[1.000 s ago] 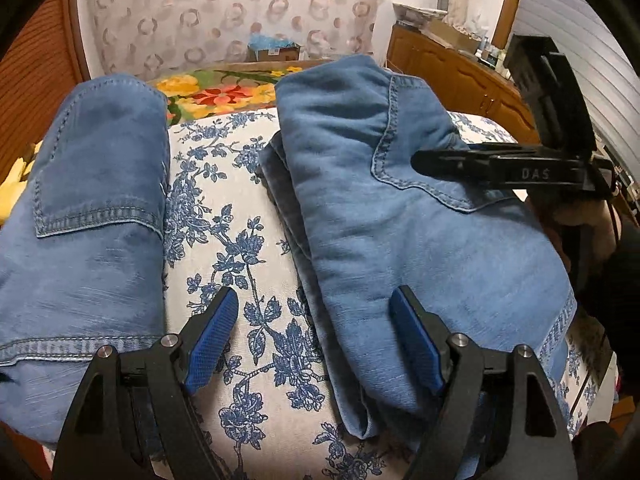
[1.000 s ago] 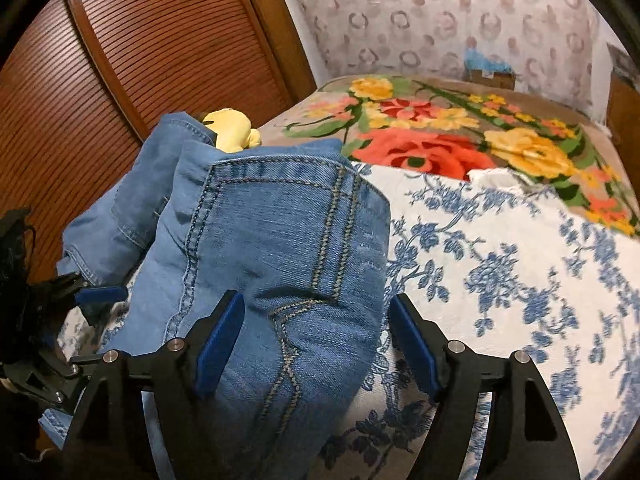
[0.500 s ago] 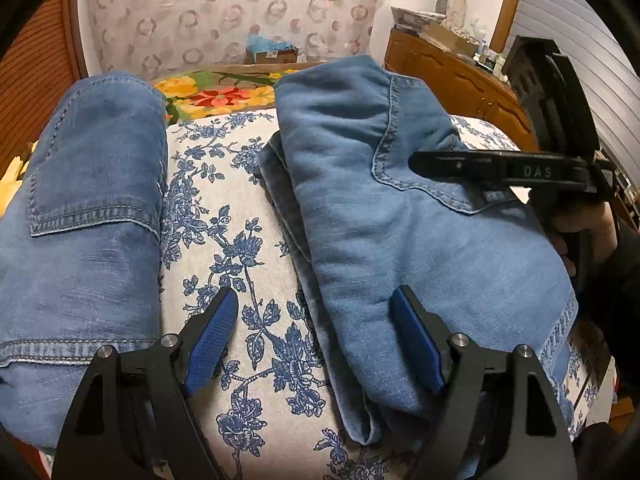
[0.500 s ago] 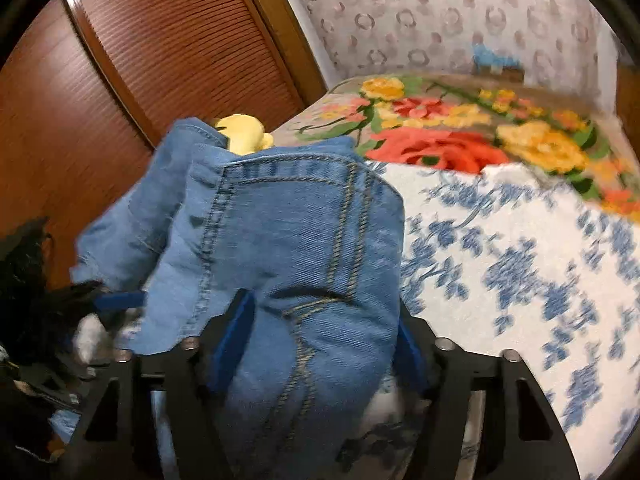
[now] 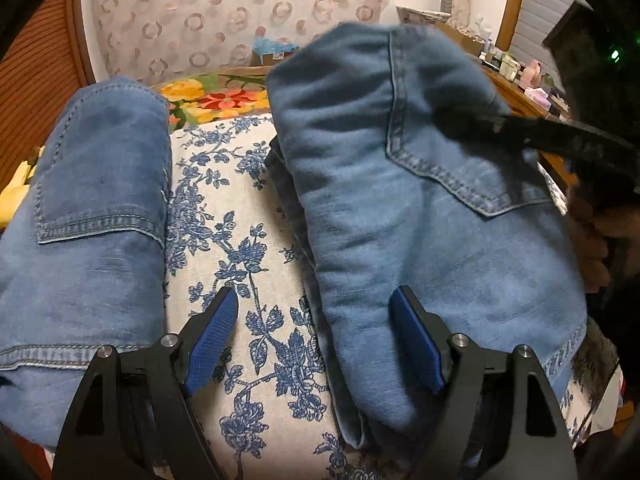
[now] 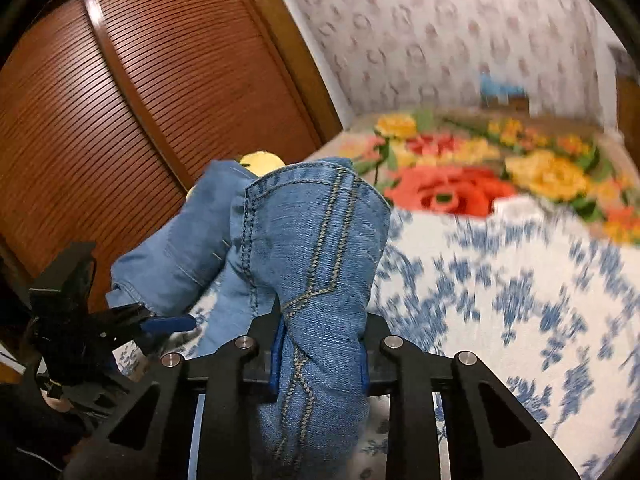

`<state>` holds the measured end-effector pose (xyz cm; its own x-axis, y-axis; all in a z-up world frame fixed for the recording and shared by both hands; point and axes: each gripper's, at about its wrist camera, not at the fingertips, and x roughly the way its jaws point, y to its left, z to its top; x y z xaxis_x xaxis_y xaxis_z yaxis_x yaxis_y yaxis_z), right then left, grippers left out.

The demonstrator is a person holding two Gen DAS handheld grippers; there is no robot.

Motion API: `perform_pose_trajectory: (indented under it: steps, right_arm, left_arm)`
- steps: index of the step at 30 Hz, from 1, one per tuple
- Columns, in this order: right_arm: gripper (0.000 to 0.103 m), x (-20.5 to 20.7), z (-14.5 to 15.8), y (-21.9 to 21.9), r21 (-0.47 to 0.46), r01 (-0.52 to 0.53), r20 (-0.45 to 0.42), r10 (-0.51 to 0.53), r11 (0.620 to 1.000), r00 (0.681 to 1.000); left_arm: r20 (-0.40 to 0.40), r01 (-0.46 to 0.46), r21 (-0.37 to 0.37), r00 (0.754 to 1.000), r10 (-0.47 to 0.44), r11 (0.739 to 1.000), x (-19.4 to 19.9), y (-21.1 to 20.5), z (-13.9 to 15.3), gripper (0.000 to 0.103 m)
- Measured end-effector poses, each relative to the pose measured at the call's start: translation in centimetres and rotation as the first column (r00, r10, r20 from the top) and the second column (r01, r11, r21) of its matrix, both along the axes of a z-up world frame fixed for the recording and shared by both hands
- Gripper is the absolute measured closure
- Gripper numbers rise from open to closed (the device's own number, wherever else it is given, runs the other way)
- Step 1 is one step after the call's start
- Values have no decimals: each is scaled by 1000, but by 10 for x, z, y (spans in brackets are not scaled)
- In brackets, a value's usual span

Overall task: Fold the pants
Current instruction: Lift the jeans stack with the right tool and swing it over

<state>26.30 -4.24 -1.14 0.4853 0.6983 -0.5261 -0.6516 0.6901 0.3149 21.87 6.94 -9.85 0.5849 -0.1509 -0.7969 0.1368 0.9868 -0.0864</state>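
Folded blue jeans (image 5: 420, 216) lie on the blue-flowered bedspread (image 5: 240, 240) at the right of the left wrist view. A second folded pair (image 5: 88, 224) lies at the left. My left gripper (image 5: 316, 340) is open, its right pad against the near edge of the right jeans. My right gripper (image 6: 320, 356) is shut on those jeans (image 6: 316, 248) and holds the bunched denim lifted. It also shows blurred over the jeans in the left wrist view (image 5: 560, 144).
A bright flowered blanket (image 6: 480, 172) covers the far part of the bed. A brown slatted wardrobe door (image 6: 140, 100) stands at the left. A wooden dresser (image 5: 516, 92) with small items is at the right. A yellow soft toy (image 6: 260, 160) lies behind the jeans.
My right gripper has closed on the right-hand jeans and raised their far end. The left gripper stays open and has barely moved.
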Motion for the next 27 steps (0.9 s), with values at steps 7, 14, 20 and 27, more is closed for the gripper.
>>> perform_pose_trajectory:
  steps: [7, 14, 20, 27]
  right_arm:
    - [77, -21, 37, 3, -38, 18, 93, -14, 999, 996]
    - [77, -42, 59, 5, -86, 27, 141, -14, 996, 990]
    - [78, -65, 87, 32, -135, -25, 202, 52, 991, 978]
    - [78, -89, 129, 81, -135, -98, 298, 135, 986, 945]
  left_arm:
    - [33, -21, 3, 999, 21, 1000, -10, 7, 15, 23]
    - [86, -33, -10, 996, 34, 999, -20, 17, 34, 23]
    - [145, -58, -32, 988, 62, 998, -34, 32, 55, 23]
    - [244, -130, -60, 960, 141, 990, -55, 71, 90, 23]
